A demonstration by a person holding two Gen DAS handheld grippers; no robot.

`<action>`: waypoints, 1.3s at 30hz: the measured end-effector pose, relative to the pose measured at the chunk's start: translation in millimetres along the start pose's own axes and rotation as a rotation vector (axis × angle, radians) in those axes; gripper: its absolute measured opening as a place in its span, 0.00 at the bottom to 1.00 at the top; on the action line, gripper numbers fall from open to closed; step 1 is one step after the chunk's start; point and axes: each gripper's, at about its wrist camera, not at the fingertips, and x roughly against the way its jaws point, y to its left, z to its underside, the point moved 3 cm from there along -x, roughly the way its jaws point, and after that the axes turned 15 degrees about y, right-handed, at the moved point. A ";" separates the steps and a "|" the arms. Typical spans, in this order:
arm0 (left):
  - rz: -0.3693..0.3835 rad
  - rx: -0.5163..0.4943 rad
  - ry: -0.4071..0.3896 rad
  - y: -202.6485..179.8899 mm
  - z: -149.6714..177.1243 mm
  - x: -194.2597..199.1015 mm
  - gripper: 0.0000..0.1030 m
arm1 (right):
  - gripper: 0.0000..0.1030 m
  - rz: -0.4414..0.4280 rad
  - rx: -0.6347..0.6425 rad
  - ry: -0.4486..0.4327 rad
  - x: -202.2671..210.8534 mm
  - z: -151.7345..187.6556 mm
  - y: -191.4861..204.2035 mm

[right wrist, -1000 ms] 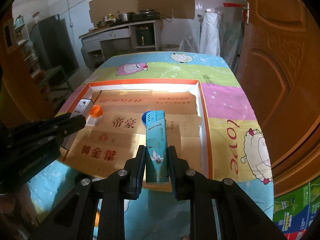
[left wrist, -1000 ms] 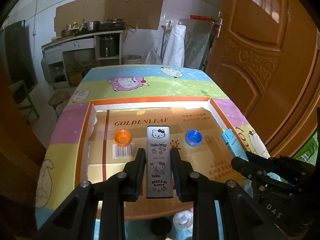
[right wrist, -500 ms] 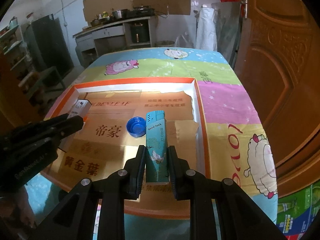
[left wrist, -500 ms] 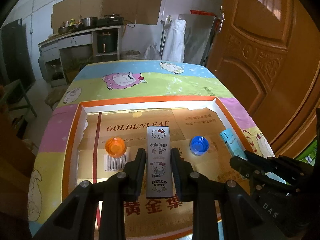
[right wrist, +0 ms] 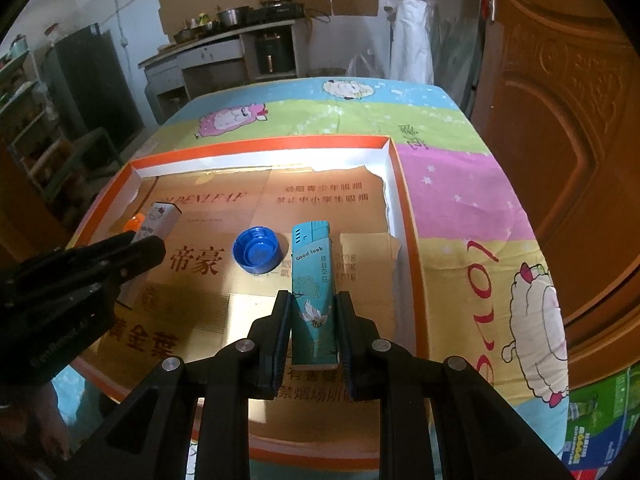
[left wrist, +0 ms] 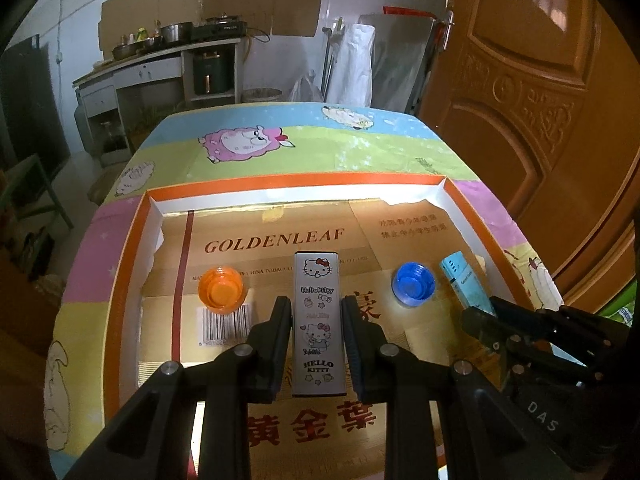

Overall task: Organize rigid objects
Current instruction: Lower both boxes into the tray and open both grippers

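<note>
Two grippers are working over the orange-rimmed tray (left wrist: 132, 240). With the left gripper (left wrist: 316, 312) we are holding a white Hello Kitty case (left wrist: 319, 320), jaws closed on its sides, between the orange cap (left wrist: 221, 290) and blue cap (left wrist: 413, 289). With the right gripper (right wrist: 314, 308) we are clamping a teal lighter (right wrist: 313, 292), jaws narrow, beside the blue cap.

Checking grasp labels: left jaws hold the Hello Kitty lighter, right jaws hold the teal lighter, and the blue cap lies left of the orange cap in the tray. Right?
One slip: in the left wrist view the blue cap lies right of the orange cap, with the Hello Kitty lighter between them. The rest holds: left gripper holds that lighter, right gripper holds the teal lighter, caps in the tray.
</note>
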 end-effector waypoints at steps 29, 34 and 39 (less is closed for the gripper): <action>-0.024 -0.021 0.058 -1.6 1.4 -22.9 0.26 | 0.23 0.036 0.023 0.016 -13.5 -1.8 3.2; -0.011 -0.013 0.057 0.1 -0.1 -22.4 0.26 | 0.24 0.043 0.026 0.012 -12.8 -1.9 4.2; -0.012 -0.017 0.056 0.1 0.5 -20.8 0.26 | 0.33 0.043 0.026 -0.003 -9.0 -2.0 5.2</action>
